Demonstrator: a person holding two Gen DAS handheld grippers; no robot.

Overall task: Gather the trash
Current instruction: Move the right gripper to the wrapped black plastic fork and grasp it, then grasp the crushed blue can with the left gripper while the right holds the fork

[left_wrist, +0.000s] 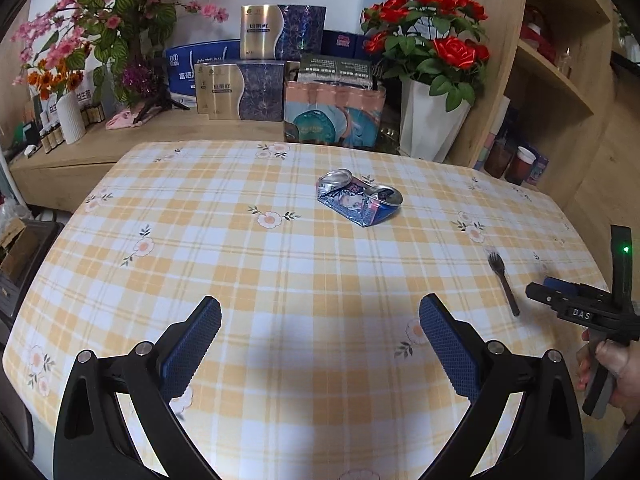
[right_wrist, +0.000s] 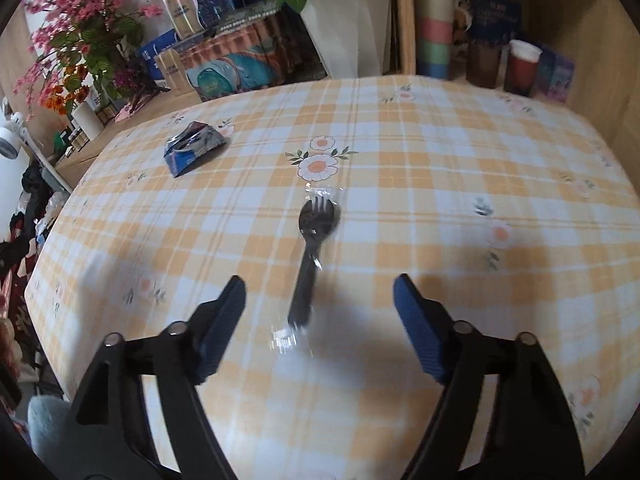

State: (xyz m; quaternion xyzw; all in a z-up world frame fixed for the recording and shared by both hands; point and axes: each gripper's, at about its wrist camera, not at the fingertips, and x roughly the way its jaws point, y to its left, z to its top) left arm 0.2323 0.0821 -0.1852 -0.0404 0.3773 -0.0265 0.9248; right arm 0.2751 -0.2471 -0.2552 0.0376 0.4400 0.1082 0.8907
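A crushed blue drink can (left_wrist: 359,200) lies on the yellow checked tablecloth (left_wrist: 240,264), well ahead of my left gripper (left_wrist: 320,320), which hovers open over bare cloth with nothing between its fingers. In the right wrist view the can (right_wrist: 195,147) sits far to the left. A black plastic fork in a clear wrapper (right_wrist: 313,240) lies lengthwise in front of my right gripper (right_wrist: 320,292), its handle end reaching in between the open fingers without touching the pads. From the left wrist view the fork (left_wrist: 504,283) is at the right, beside the right gripper (left_wrist: 550,292) held by a hand (left_wrist: 612,364).
Beyond the table's far edge stand a white vase of red roses (left_wrist: 432,120), gift boxes (left_wrist: 244,92), a patterned bag (left_wrist: 334,114) and pink flowers (left_wrist: 100,20). A wooden shelf (left_wrist: 560,80) with cups (right_wrist: 434,20) rises at the right. Clutter fills the floor (right_wrist: 24,216) to the left.
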